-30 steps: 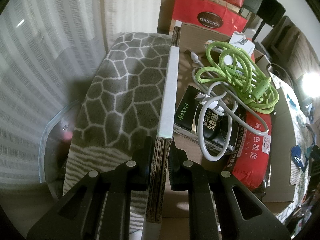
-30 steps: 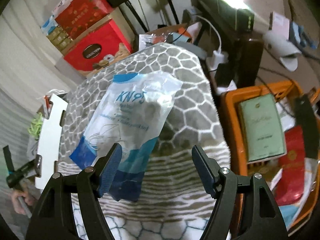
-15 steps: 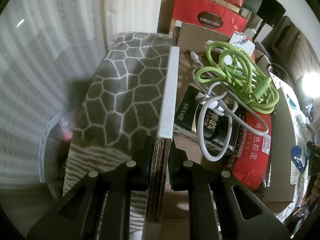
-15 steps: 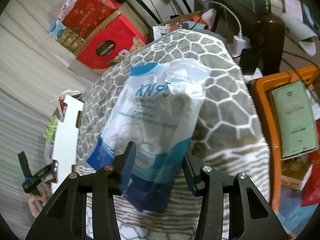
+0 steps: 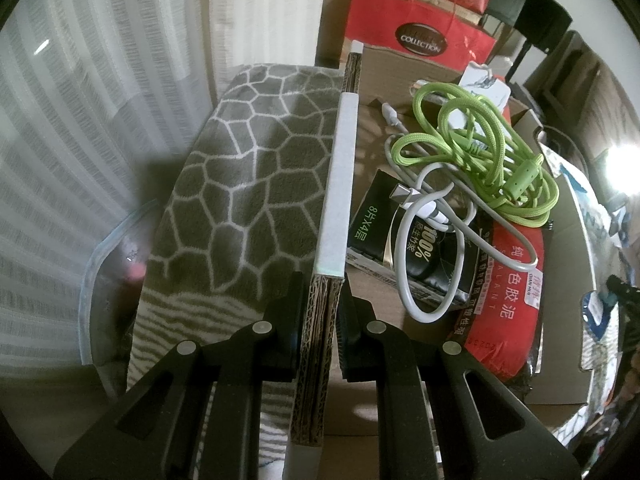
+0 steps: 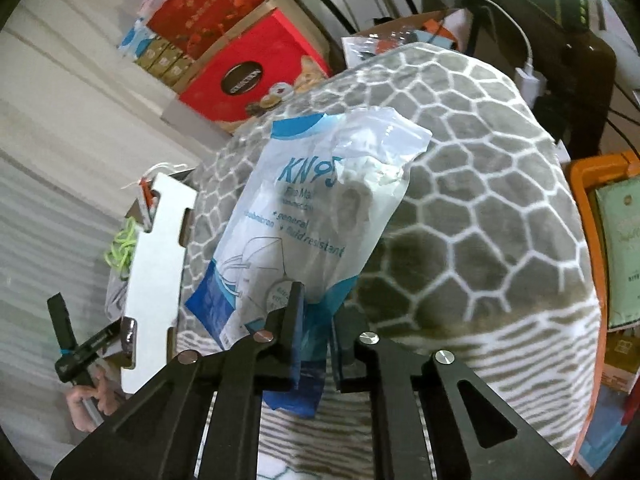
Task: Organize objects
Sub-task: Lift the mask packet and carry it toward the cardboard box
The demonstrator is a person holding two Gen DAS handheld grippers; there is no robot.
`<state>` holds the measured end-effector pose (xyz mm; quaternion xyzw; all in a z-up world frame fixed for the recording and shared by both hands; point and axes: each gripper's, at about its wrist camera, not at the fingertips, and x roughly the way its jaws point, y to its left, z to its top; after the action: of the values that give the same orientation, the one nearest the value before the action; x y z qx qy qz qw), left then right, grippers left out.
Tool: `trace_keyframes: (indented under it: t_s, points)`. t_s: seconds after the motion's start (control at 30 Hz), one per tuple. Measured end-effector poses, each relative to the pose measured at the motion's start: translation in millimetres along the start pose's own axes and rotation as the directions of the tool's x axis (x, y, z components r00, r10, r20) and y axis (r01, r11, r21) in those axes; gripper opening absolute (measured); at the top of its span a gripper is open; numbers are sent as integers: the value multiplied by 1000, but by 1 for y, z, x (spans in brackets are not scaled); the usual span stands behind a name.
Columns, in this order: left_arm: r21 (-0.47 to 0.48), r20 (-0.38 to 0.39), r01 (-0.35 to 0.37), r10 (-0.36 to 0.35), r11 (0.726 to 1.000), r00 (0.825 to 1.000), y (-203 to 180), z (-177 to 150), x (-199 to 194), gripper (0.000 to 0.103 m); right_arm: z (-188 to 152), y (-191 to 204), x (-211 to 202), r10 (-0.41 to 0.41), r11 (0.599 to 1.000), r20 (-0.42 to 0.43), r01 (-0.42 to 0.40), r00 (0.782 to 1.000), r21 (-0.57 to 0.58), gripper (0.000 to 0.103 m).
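A grey blanket [image 6: 480,208] with a white honeycomb pattern, striped along its near edge, covers the rounded surface that carries everything. A plastic mask bag [image 6: 316,216] printed KN95 lies on it. At its side sits an open cardboard box [image 5: 380,76], whose white flap [image 6: 156,264] stands upright beside the blanket.
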<state>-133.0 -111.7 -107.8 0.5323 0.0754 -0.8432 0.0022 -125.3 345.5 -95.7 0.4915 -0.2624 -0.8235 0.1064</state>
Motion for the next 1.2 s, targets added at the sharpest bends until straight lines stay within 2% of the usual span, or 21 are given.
trace_keyframes:
  t_s: [0.3, 0.47, 0.6, 0.77, 0.9, 1.03, 1.2]
  points:
    - [0, 0, -2, 2, 1000, 1000, 0, 0, 0, 13, 5, 42, -22, 45, 994, 76, -37, 996, -103, 4]
    - [1, 0, -2, 2, 1000, 1000, 0, 0, 0, 13, 2, 73, -29, 78, 979, 53, -66, 996, -194, 4]
    - [1, -1, -1, 1, 1000, 1000, 0, 0, 0, 13, 1, 94, -17, 79, 971, 10, -75, 997, -228, 10]
    - [0, 0, -2, 2, 1000, 1000, -1, 0, 0, 13, -2, 100, 7, 121, 970, -42, -127, 992, -207, 17]
    - [1, 0, -2, 2, 1000, 1000, -1, 0, 0, 13, -6, 99, 23, 107, 975, -63, -117, 992, -191, 18]
    - [0, 0, -2, 2, 1000, 1000, -1, 0, 0, 13, -5, 94, 22, 108, 980, -55, -115, 993, -164, 9]
    - [1, -1, -2, 2, 1000, 1000, 0, 0, 0, 13, 3, 88, 10, 142, 982, -46, -146, 989, -116, 7]
